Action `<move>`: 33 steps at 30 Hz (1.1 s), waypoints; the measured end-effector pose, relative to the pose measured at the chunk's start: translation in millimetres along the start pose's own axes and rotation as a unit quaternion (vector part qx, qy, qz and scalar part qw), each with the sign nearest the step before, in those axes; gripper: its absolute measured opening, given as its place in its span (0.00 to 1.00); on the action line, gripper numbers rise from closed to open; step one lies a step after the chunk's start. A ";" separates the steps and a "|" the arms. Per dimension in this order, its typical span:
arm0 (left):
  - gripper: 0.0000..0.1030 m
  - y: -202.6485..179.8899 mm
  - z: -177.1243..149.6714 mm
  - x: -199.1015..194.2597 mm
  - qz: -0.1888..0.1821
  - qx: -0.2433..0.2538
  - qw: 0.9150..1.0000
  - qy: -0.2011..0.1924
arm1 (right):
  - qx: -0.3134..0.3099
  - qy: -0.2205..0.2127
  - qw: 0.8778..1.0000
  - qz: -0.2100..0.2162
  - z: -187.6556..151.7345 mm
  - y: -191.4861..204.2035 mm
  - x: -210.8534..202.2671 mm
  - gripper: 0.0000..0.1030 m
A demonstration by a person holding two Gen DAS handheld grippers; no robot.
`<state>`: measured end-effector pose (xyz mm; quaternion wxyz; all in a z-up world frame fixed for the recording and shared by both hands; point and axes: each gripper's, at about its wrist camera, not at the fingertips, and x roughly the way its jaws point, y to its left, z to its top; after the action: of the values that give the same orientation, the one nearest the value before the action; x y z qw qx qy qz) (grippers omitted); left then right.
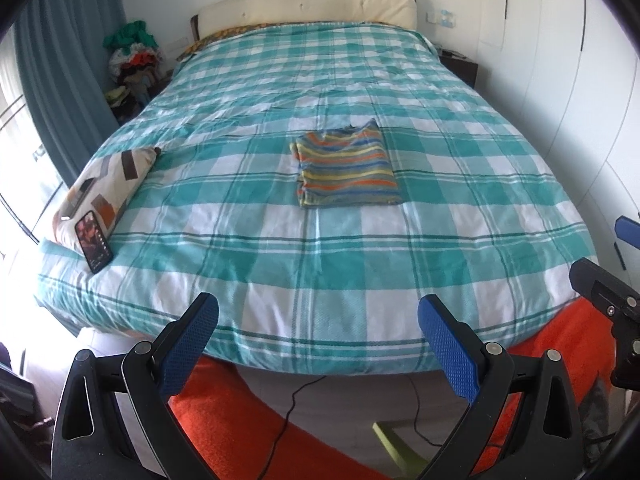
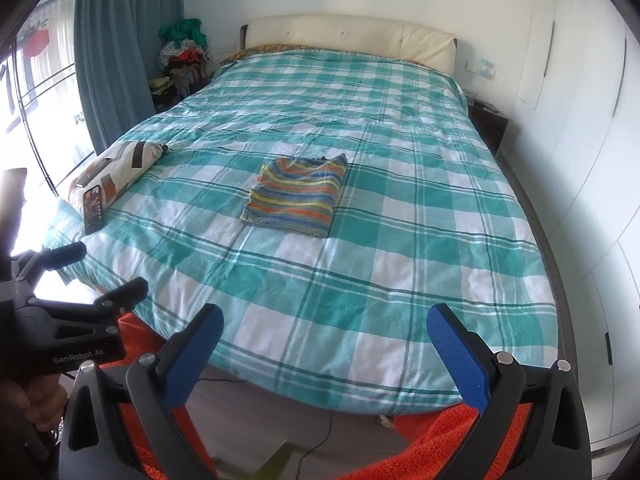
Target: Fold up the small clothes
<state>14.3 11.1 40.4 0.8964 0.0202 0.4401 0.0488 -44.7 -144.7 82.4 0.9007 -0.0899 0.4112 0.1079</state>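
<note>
A small striped garment [image 1: 347, 168] [image 2: 298, 196] in orange, yellow, blue and green lies folded into a neat rectangle near the middle of the bed [image 1: 280, 272] [image 2: 360, 280]. My left gripper [image 1: 318, 312] hangs open past the foot of the bed, well short of the garment, its blue pads [image 1: 188, 352] wide apart and empty. My right gripper [image 2: 326, 322] is also open and empty at the foot edge, far from the garment. In the right wrist view the left tool's black body shows at lower left, held by a hand [image 2: 40, 408].
The bed carries a teal and white checked cover. A patterned pillow [image 1: 106, 188] [image 2: 116, 168] with a phone [image 1: 94, 246] [image 2: 94, 208] leaning on it sits at the left edge. An orange rug [image 1: 248, 420] and a cable lie on the floor. White wardrobes [image 2: 580, 160] stand right.
</note>
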 end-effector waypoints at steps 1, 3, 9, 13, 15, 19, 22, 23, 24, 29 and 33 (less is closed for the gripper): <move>0.98 -0.1 0.1 -0.8 0.001 0.000 1.000 -0.002 | -0.002 0.000 1.000 -0.004 -0.6 0.0 -0.2 0.98; 0.98 -0.7 0.6 -0.9 0.006 0.000 1.000 -0.005 | -0.009 -0.001 1.000 -0.013 -1.7 1.2 -0.2 0.98; 0.98 0.1 0.7 0.6 0.012 0.001 1.000 -0.006 | -0.013 0.003 1.000 -0.022 -5.4 0.8 4.1 0.98; 0.98 -1.6 3.0 -0.3 0.019 0.009 1.000 -0.018 | -0.016 -0.008 0.999 -0.029 -1.1 -0.3 1.8 0.98; 0.98 -3.5 4.9 -1.1 0.030 0.021 0.999 -0.027 | -0.017 -0.011 0.999 -0.032 1.4 -0.5 2.1 0.98; 0.98 -4.9 10.4 -0.4 0.047 0.031 0.998 -0.034 | -0.017 -0.009 0.999 -0.033 4.4 -0.8 6.2 0.98; 0.98 -2.4 12.5 2.9 0.042 0.020 0.999 -0.024 | -0.018 -0.007 0.999 -0.034 7.3 -0.8 9.2 0.98; 0.98 -1.4 13.4 4.4 0.037 0.017 0.999 -0.020 | -0.017 -0.008 0.999 -0.033 7.8 -1.1 9.6 0.98; 0.98 -0.3 14.4 5.8 0.033 0.015 0.999 -0.019 | -0.016 -0.008 0.999 -0.034 8.1 -1.2 10.6 0.98; 0.98 4.6 21.2 8.9 0.025 0.007 1.000 -0.016 | -0.007 -0.009 1.000 -0.023 13.6 -4.5 16.1 0.97; 0.98 3.6 26.4 10.9 0.015 0.005 1.000 -0.015 | -0.010 -0.009 1.000 -0.026 17.2 -6.8 20.2 0.98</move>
<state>41.6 16.1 48.2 0.9021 0.0318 0.4262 0.0603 -17.6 -144.5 78.7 0.9059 -0.1085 0.3996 0.0893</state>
